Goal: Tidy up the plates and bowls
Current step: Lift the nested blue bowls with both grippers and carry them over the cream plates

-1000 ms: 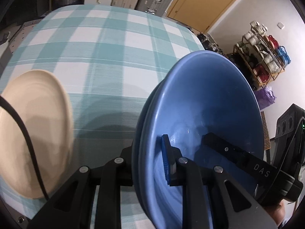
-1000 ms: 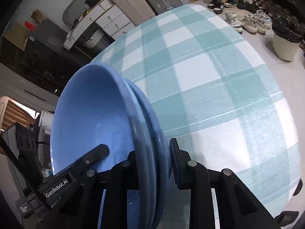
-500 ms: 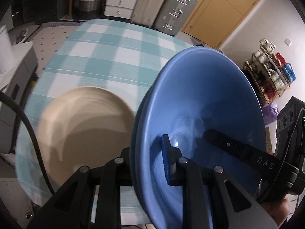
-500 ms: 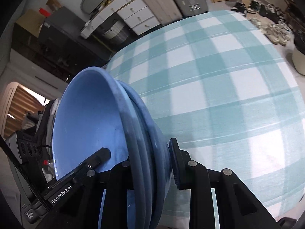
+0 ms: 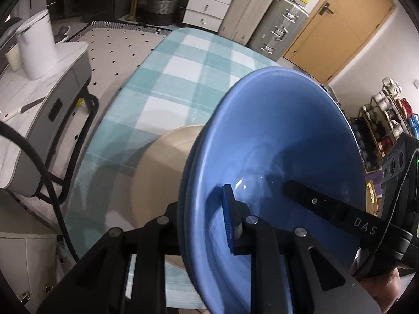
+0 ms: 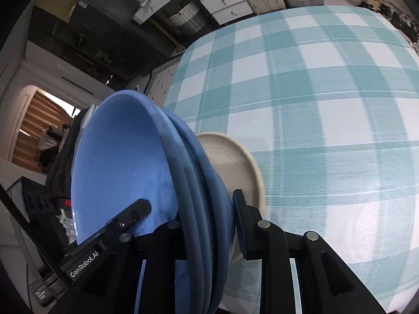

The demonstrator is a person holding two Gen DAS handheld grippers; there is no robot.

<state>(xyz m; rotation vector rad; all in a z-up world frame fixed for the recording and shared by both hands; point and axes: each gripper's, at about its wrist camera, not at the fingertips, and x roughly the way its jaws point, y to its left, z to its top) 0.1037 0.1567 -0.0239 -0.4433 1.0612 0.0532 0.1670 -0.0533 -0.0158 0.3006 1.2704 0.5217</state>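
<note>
While both tongs, left (image 5: pixel 203 225) and right (image 6: pixel 207 225), clench opposite rims of the nested blue bowls (image 5: pixel 282 157) above the checked surface (image 6: pixel 314 83); the beige plate (image 5: pixel 162 172) below awaits stacking.

Left gripper (image 5: pixel 207 225) clamps the near rim of stacked blue bowls (image 5: pixel 282 157), one finger inside, one outside. Right gripper's finger (image 5: pixel 314 201) (marked DAS) reaches inside from the opposite rim. A beige plate (image 5: pixel 162 180) lies behind on the teal checked tablecloth (image 5: pixel 178 78).
</note>
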